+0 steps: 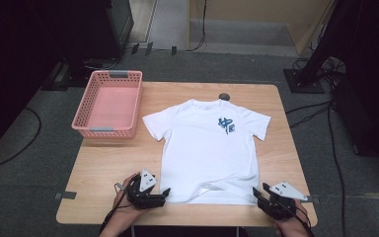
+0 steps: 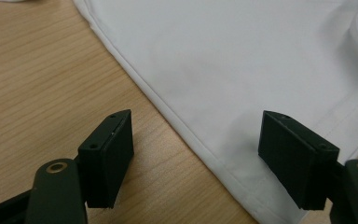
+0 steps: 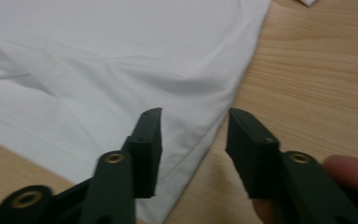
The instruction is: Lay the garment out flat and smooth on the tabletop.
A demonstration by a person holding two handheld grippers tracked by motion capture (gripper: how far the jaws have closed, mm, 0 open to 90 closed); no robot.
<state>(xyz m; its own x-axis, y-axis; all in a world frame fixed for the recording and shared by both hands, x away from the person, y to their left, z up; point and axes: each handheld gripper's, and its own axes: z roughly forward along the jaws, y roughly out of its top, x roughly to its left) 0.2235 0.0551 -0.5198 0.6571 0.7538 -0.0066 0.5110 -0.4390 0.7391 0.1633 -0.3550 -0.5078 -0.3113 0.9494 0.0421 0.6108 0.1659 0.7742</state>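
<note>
White T-shirt [image 1: 208, 150] with a blue chest print lay flat, front up, on the wooden table [image 1: 108, 163], collar toward the far edge. Pink basket [image 1: 109, 103] stood at the far left corner. Left gripper [image 1: 164, 194] gaped wide across the lower left hem corner; right gripper [image 1: 259, 193] stood narrower at the lower right corner, gripping nothing.

The high view looks forward and down from above the person's side, taking in the whole table [image 1: 103, 163] and the floor beyond; the left gripper view sits close over the white T-shirt [image 2: 242, 70] at its lower left corner; the right gripper view sits equally close at the opposite corner (all three share that hem).
</note>
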